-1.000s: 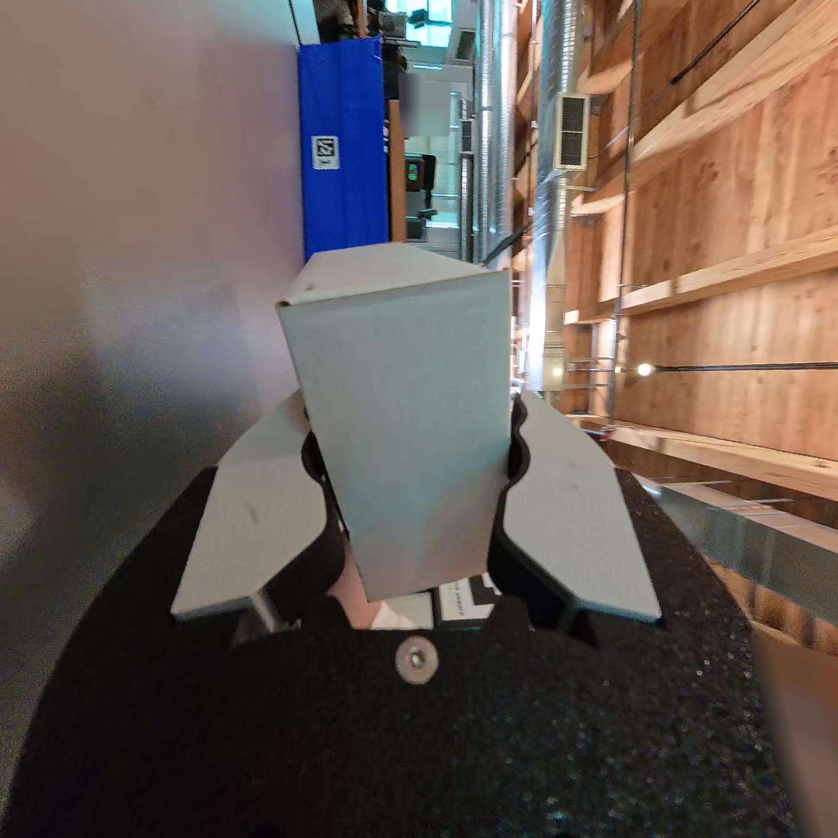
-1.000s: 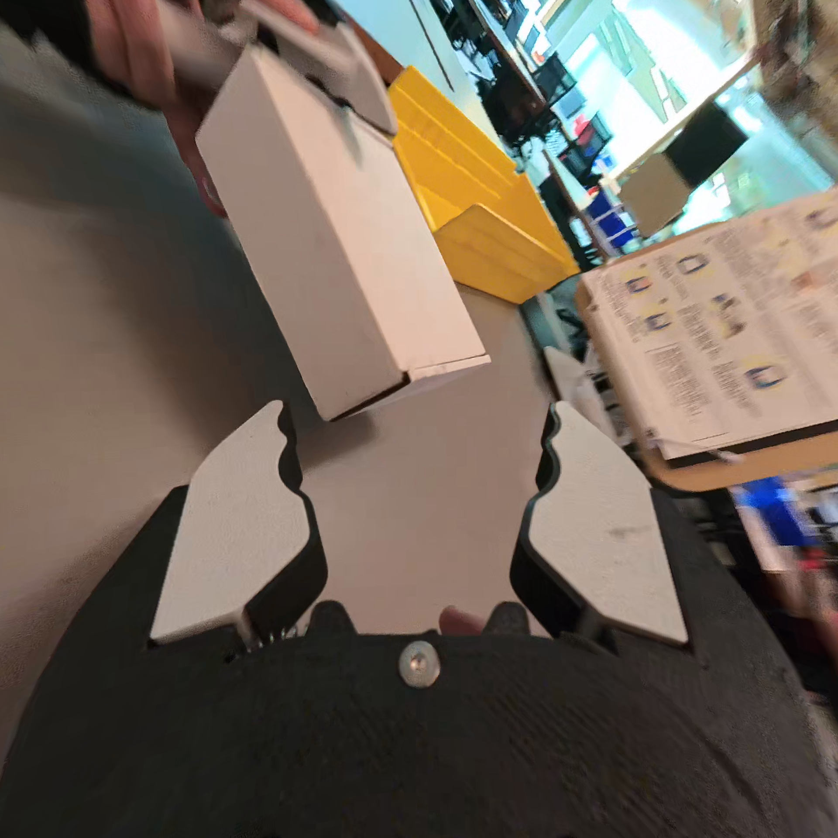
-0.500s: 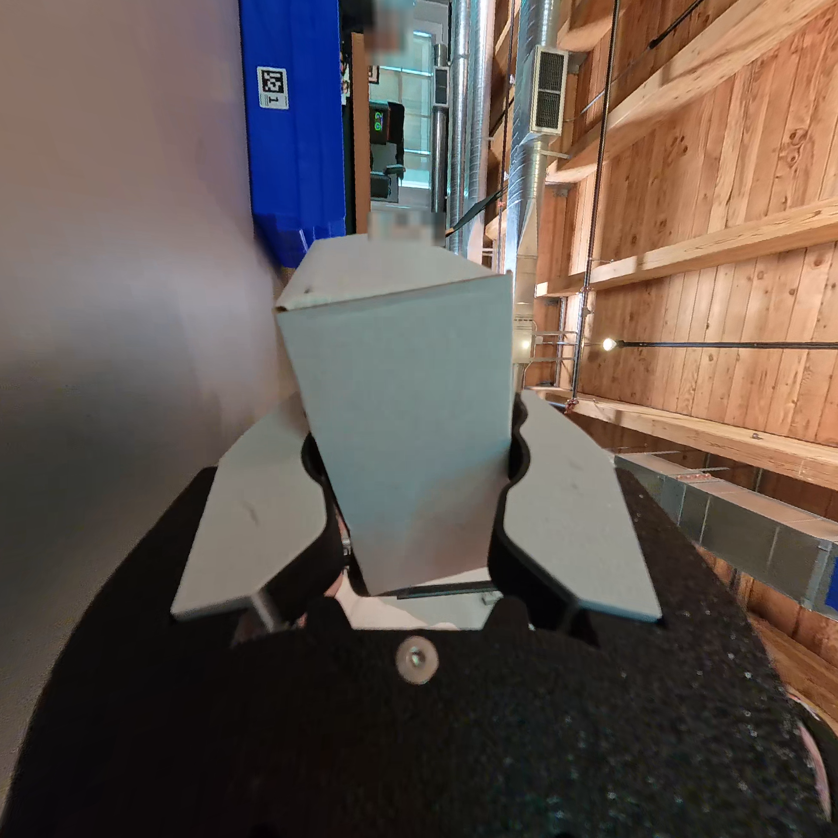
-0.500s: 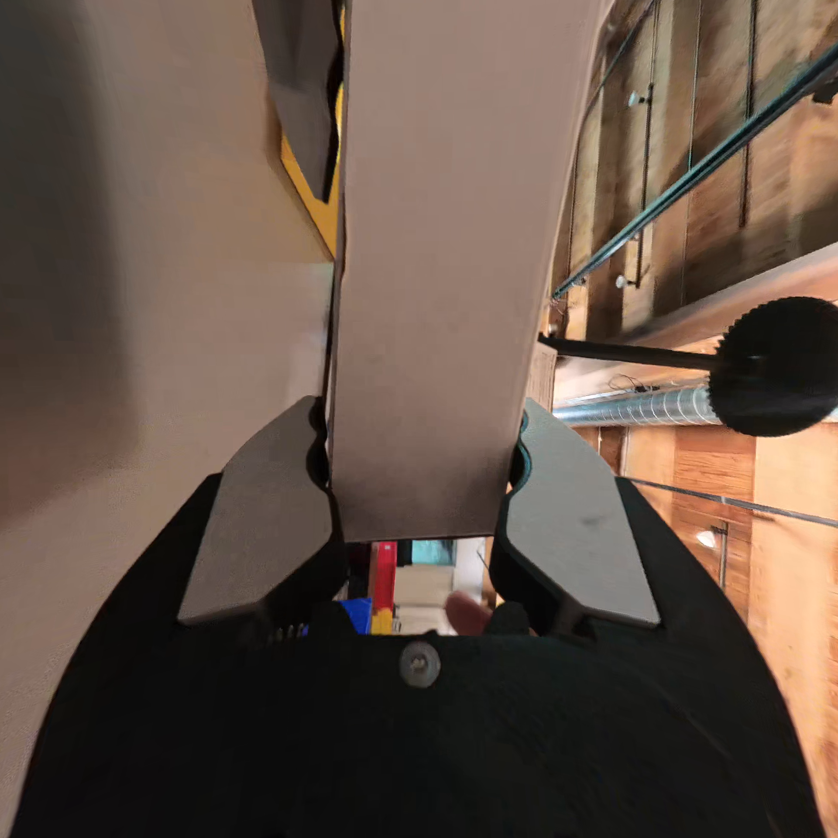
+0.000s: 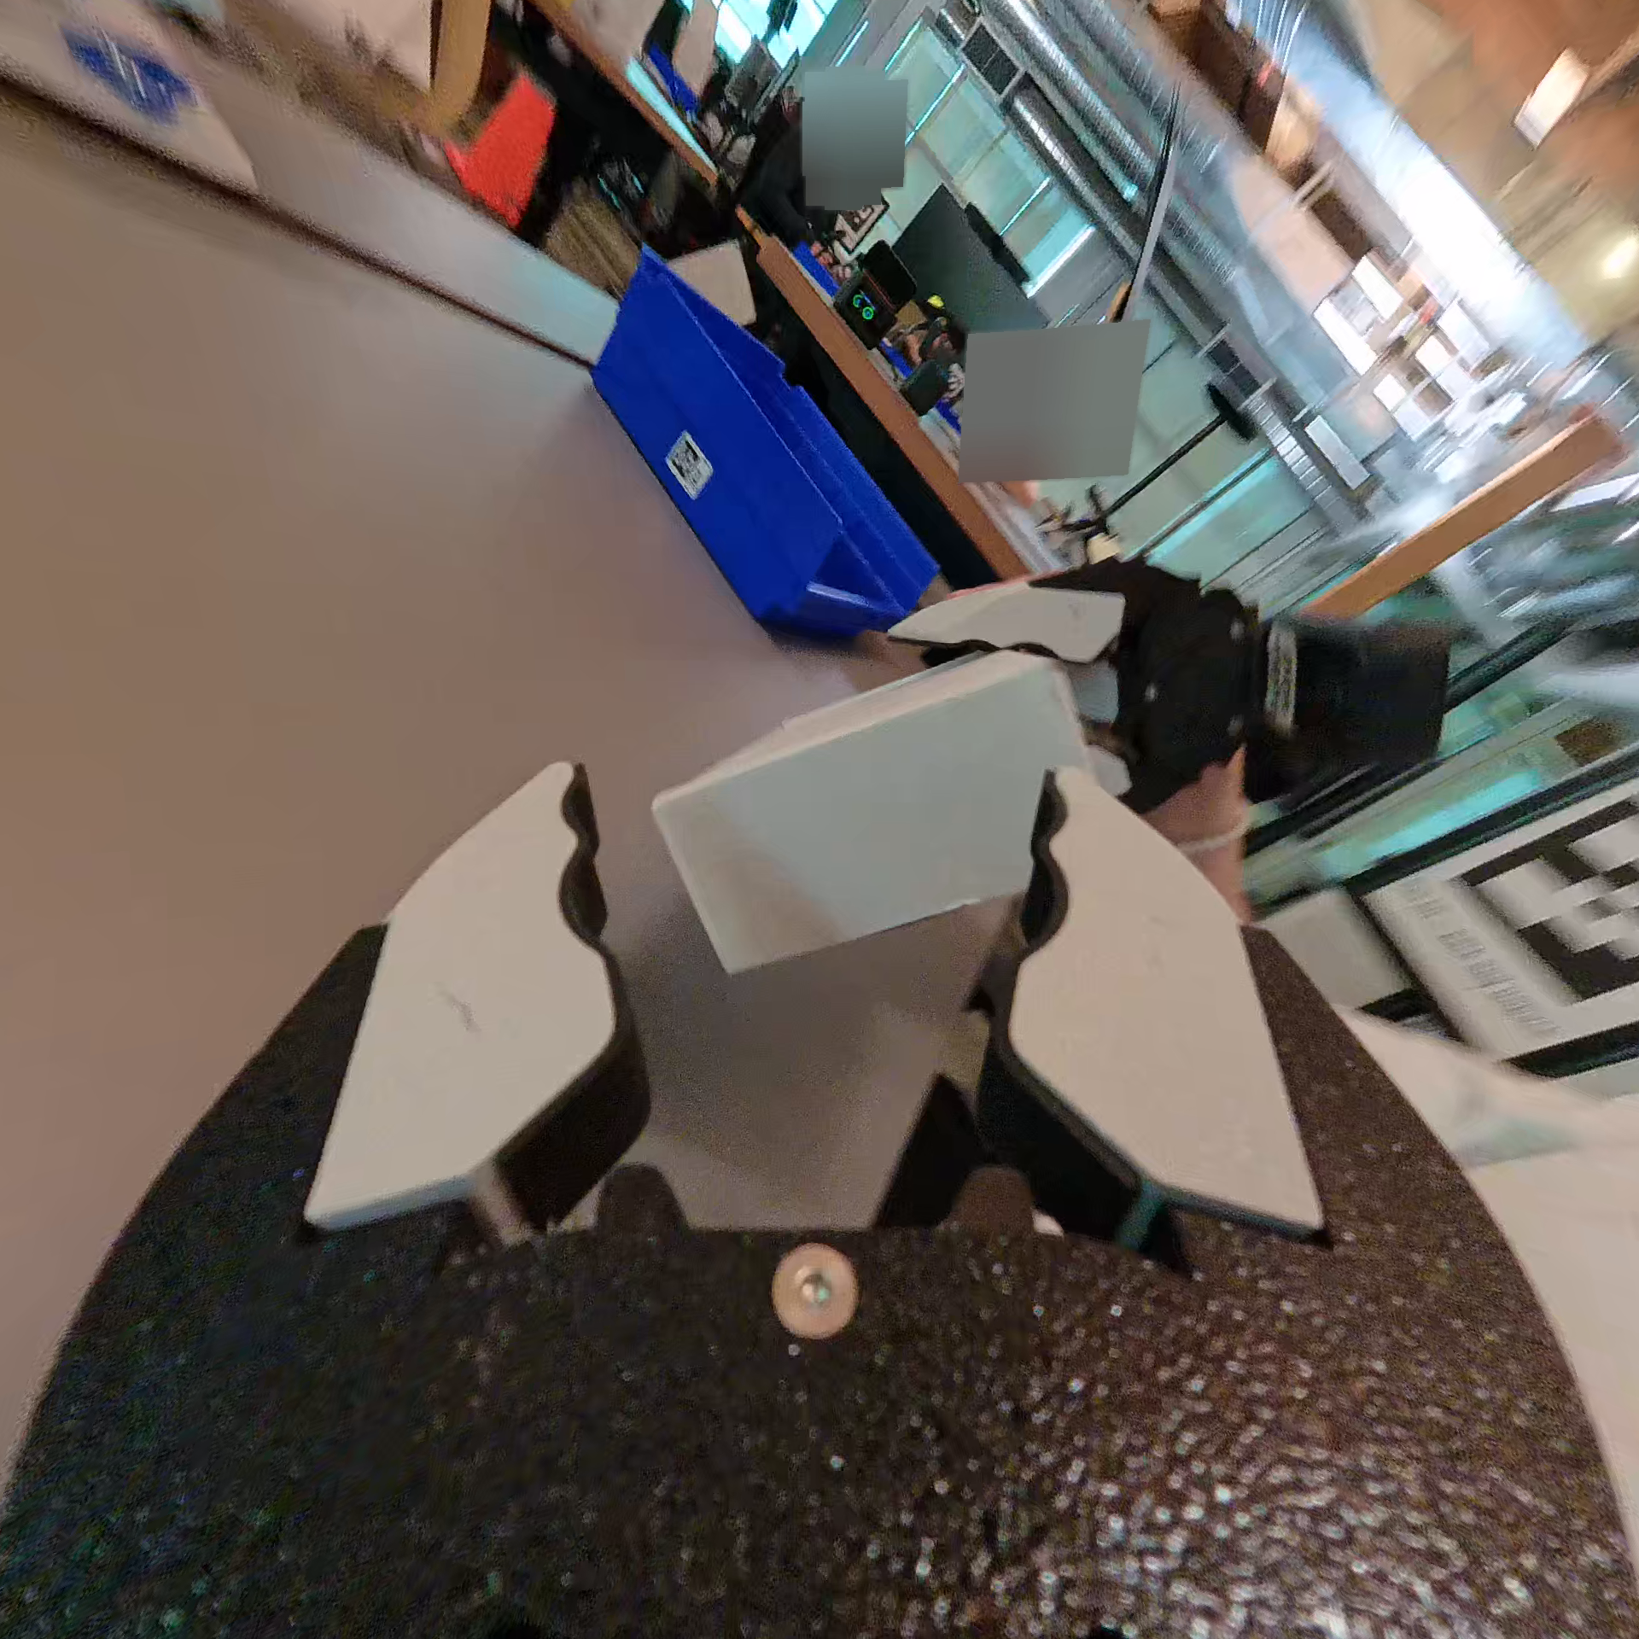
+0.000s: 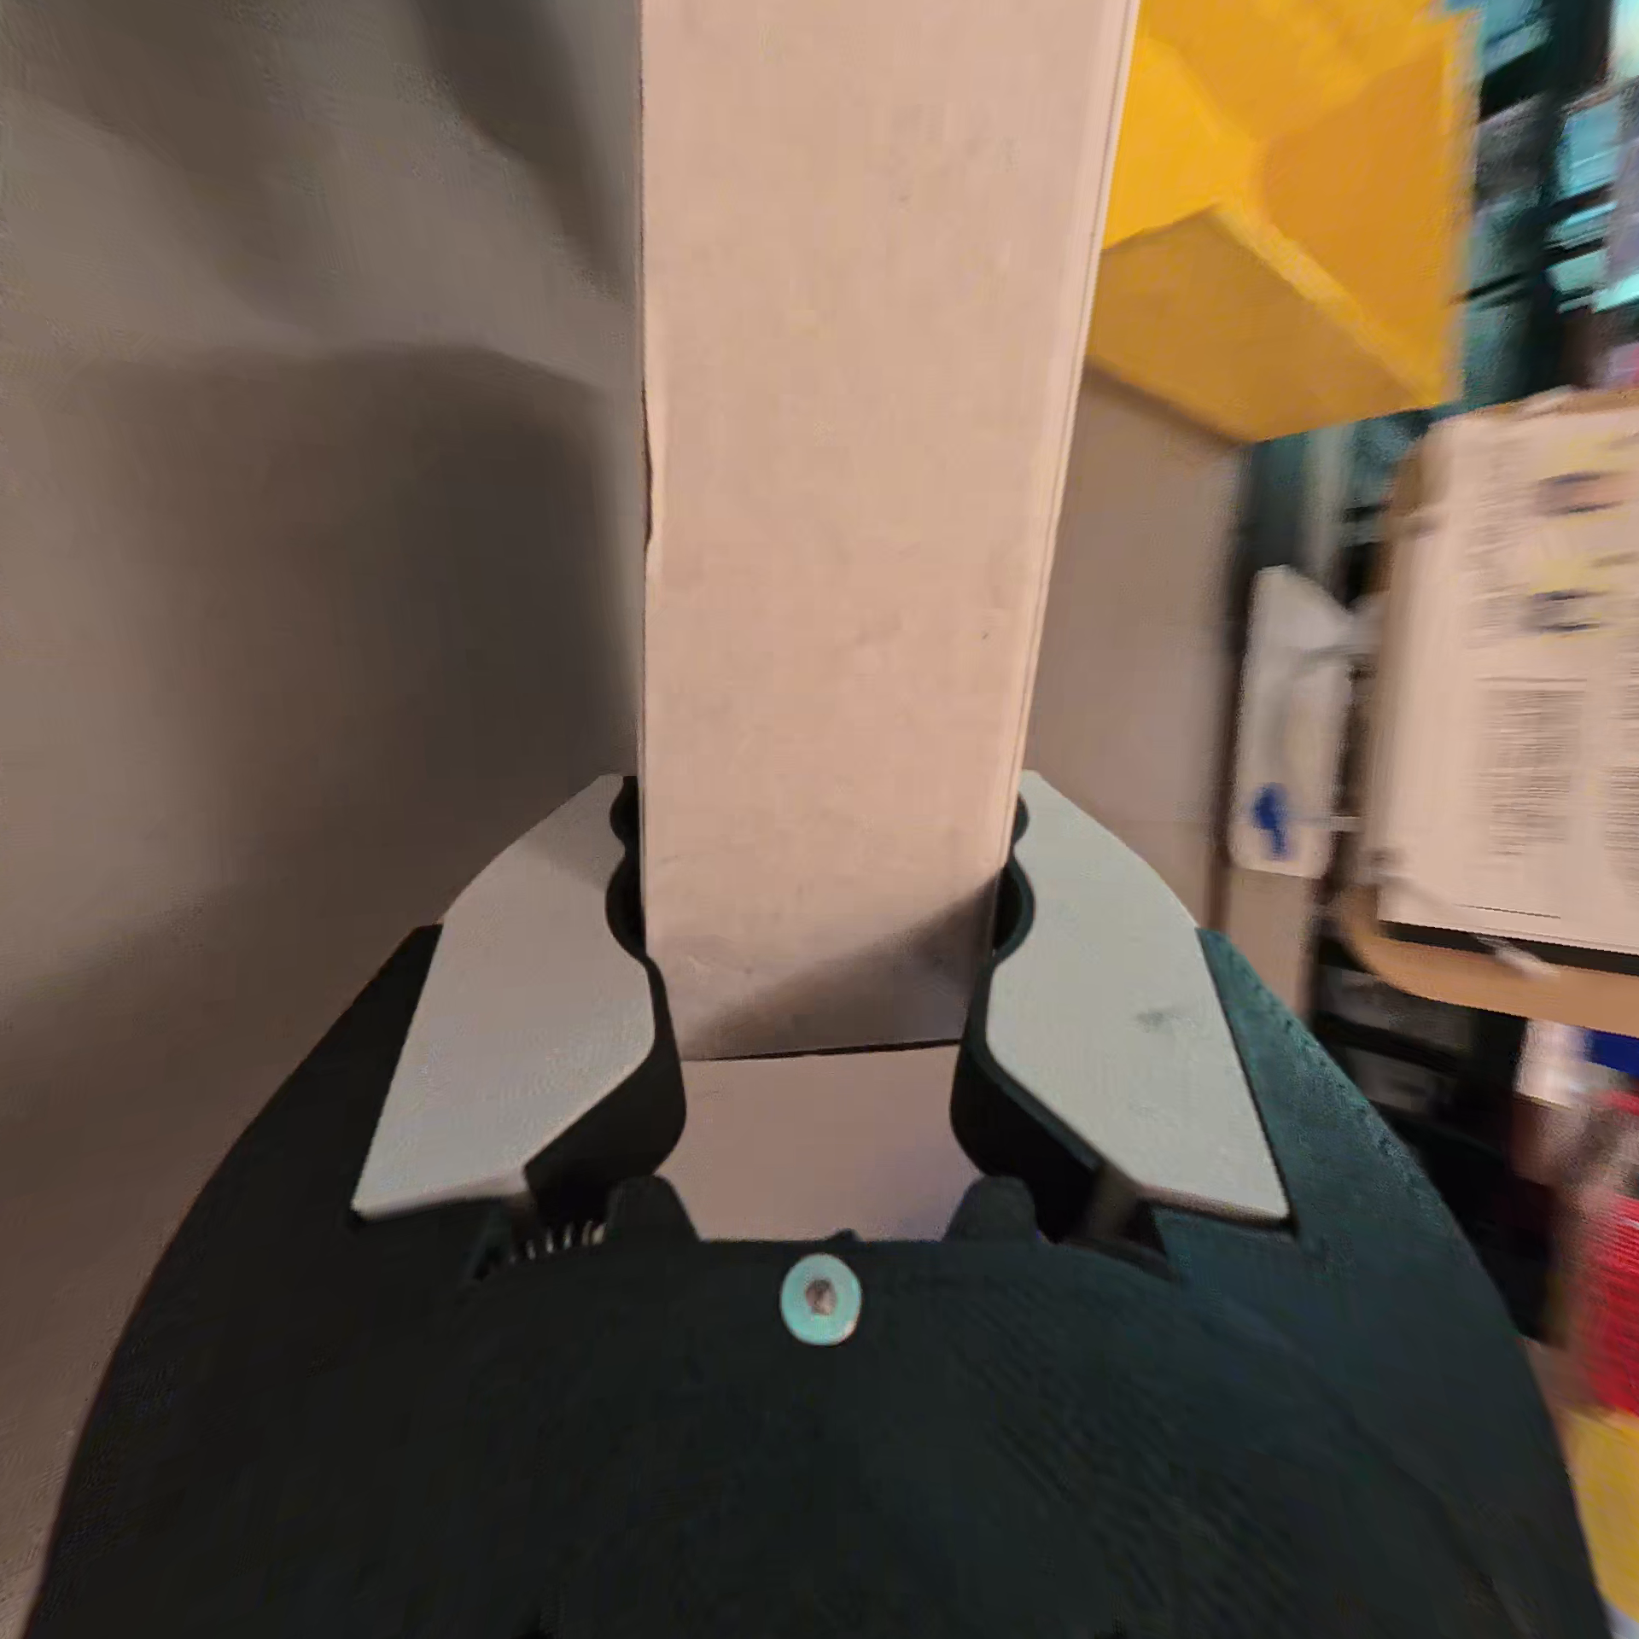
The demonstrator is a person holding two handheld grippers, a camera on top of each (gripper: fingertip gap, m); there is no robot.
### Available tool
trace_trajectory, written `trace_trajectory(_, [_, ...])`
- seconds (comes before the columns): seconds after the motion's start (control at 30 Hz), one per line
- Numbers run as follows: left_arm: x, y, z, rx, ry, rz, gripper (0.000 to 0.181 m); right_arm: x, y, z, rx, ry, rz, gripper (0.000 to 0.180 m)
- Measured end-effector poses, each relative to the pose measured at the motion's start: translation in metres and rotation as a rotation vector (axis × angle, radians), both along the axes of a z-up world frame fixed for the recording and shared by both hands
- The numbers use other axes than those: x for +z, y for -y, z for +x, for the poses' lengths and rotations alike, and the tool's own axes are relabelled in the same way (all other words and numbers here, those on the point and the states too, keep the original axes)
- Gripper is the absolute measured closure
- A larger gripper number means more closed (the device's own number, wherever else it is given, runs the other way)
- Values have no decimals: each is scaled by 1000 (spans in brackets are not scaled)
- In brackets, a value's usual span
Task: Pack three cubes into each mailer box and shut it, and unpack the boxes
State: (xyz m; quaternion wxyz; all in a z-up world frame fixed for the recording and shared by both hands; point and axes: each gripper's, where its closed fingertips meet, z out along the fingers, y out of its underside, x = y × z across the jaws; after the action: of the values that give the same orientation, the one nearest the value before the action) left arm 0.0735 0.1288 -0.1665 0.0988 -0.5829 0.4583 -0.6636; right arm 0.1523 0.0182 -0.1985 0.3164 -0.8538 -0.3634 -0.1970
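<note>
Between your right gripper (image 6: 820, 922) fingers, pinched: mailer box (image 6: 851, 532) — stiff, light card; hold its narrow end. Left gripper (image 5: 811, 913) spread, empty.

White mailer box, shut

The mailer box (image 6: 851, 497) is a long, plain white cardboard carton with its flaps shut and a thin seam along one long edge. In the left wrist view the mailer box (image 5: 874, 825) hangs tilted above the grey counter (image 5: 293, 639), one end raised off it and casting a shadow beneath. No cubes show.
</note>
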Motion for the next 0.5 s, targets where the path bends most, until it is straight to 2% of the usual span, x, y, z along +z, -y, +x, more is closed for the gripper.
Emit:
trace_trajectory(0.2, [1, 30, -5, -27, 213, 594, 105, -38, 8, 6, -44, -406, -237, 103])
trace_trajectory(0.33, [-9, 47, 1, -42, 221, 920, 92, -52, 5, 11, -68, -404, -252, 103])
trace_trajectory(0.5, [-12, 67, 14, -60, 283, 1193, 99, -58, -2, 4, -40, -381, -242, 104])
